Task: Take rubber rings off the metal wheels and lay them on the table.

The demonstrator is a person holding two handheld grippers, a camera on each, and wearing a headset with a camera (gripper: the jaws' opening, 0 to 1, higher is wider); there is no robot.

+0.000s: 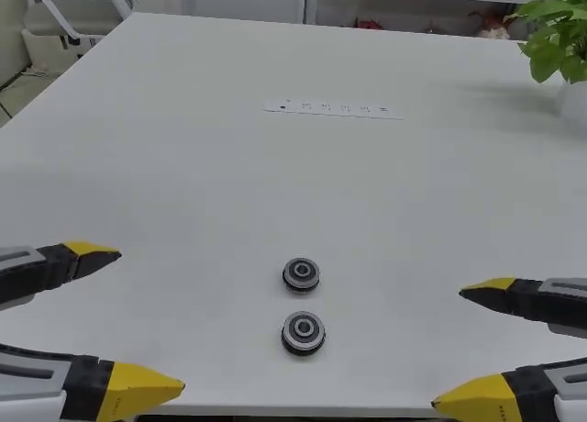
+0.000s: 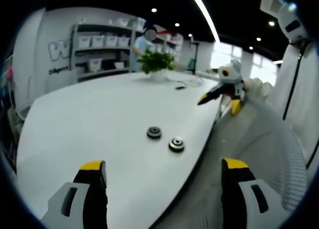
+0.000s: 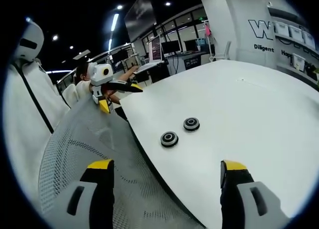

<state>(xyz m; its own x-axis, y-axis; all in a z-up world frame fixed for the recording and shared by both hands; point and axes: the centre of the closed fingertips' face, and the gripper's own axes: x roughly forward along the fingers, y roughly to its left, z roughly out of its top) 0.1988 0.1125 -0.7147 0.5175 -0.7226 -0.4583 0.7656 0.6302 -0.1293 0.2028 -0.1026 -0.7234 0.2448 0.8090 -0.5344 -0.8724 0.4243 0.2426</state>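
Two small metal wheels with black rubber rings lie flat near the white table's front edge: the far wheel (image 1: 301,273) (image 2: 154,132) (image 3: 191,123) and the near wheel (image 1: 303,333) (image 2: 176,144) (image 3: 169,138). My left gripper (image 1: 128,321) (image 2: 164,171) is open at the front left, its yellow-tipped jaws wide apart, well left of the wheels. At the front right, my right gripper (image 1: 459,349) (image 3: 167,171) is open too, equally far from the wheels. Nothing sits between either pair of jaws. In each gripper view the opposite gripper (image 2: 222,92) (image 3: 112,89) shows across the table corner.
A white power strip (image 1: 332,108) lies flat mid-table, farther back. A potted green plant (image 1: 559,32) (image 2: 156,64) stands at the far right. A chair (image 1: 78,9) sits beyond the far left corner. Shelves line the back wall. The table's front edge (image 1: 303,411) runs just below the wheels.
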